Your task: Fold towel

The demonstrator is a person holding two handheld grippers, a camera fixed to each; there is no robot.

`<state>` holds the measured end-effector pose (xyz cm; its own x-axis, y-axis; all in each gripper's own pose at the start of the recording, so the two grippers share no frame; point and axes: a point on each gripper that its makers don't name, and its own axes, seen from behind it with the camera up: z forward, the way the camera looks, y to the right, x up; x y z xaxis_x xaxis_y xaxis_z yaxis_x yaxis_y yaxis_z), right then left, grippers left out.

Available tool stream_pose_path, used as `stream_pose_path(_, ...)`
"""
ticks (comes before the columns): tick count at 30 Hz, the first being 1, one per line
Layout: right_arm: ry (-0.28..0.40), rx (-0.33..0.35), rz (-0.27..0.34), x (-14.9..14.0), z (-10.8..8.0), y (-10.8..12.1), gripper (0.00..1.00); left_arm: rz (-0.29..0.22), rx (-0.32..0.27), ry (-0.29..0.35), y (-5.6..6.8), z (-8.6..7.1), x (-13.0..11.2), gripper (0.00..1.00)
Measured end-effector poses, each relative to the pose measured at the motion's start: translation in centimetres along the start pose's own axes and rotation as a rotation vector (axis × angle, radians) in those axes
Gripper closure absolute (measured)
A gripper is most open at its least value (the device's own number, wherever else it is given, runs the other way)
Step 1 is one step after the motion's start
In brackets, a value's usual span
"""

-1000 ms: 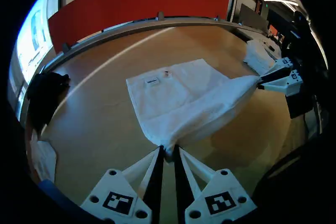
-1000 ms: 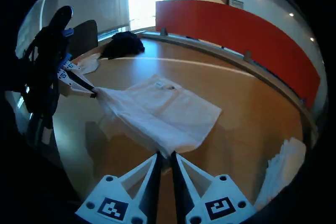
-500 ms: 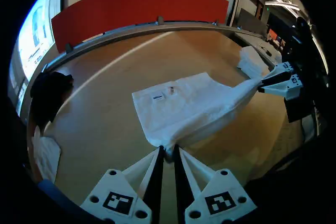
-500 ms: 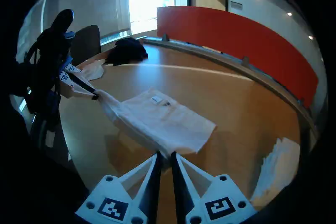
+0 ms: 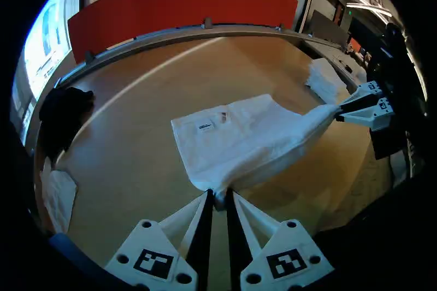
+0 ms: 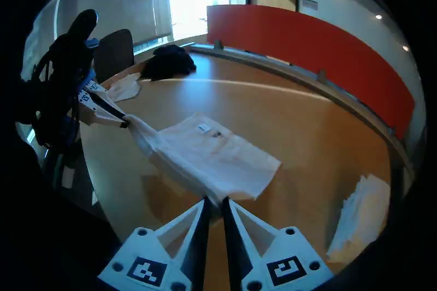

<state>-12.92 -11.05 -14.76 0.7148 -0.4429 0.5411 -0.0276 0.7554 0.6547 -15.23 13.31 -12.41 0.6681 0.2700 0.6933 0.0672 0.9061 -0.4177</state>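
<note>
My left tool (image 5: 218, 195) sits at the bottom centre of the left gripper view. Its two fingers are drawn almost together, and one corner of the white towel (image 5: 240, 138) is bunched and pinched between them. At the bottom centre of the right gripper view my right tool (image 6: 214, 201) is clamped the same way on the neighbouring corner.

Both tools are held low near the edge of the wooden counter (image 5: 136, 127), pointing across it. From the left gripper view, the right tool shows at the right middle of the frame. Its fingers point left into the cloth, with a dark sleeve behind it.

The towel edge between the two tools is lifted off the counter and hangs in a shallow sag. The far half lies flat in mid-frame, with two small labels facing up.

A stack of folded white cloths (image 5: 325, 78) lies at the upper right. A dark garment (image 5: 63, 113) rests at the left, and a red panel (image 5: 180, 7) runs along the top.
</note>
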Motion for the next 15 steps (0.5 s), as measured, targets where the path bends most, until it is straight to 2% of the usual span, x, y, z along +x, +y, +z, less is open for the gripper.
stream_pose_path(8,-0.021,-0.003,-0.008,0.0,1.0,1.0,0.84,0.014,0.013,0.003,-0.8,1.2,1.0,0.83)
stream_pose_path(15,-0.046,-0.019,0.007,0.2,2.9,3.1,0.84,0.02,0.027,0.014,-1.9,3.2,2.8,0.83)
